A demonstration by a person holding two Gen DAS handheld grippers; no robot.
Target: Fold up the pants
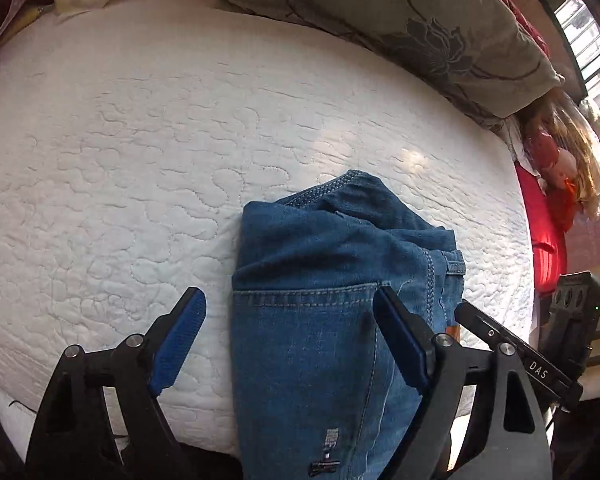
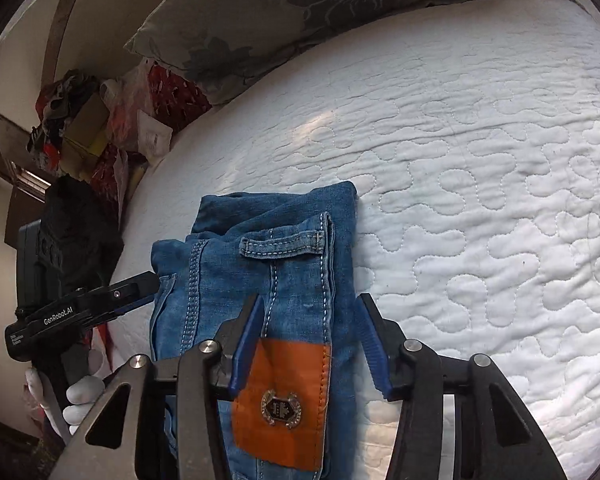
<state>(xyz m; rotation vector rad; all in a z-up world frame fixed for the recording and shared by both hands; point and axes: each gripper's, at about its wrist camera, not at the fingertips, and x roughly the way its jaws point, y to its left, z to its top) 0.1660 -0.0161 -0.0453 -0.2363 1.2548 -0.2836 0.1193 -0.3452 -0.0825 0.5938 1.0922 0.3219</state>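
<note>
Folded blue jeans [image 1: 312, 320] lie in a compact bundle near the front edge of a white quilted mattress [image 1: 140, 140]. My left gripper [image 1: 290, 300] stands open above them: one blue pad hangs over the bare mattress, the other over the back pocket. In the right wrist view the jeans [image 2: 292, 264] show a belt loop and an orange leather patch [image 2: 284, 400]. My right gripper [image 2: 310, 300] straddles the waistband, open, and its pads are not pressing the denim. A white-gloved hand [image 2: 80, 396] holds the left gripper at the left edge.
A grey flowered pillow [image 1: 400, 20] lies along the far side of the mattress [image 2: 480, 200]. A doll [image 1: 560, 160] and red fabric [image 1: 544, 240] sit past the right edge. Boxes, papers and clothes [image 2: 80, 120] are piled by the bed.
</note>
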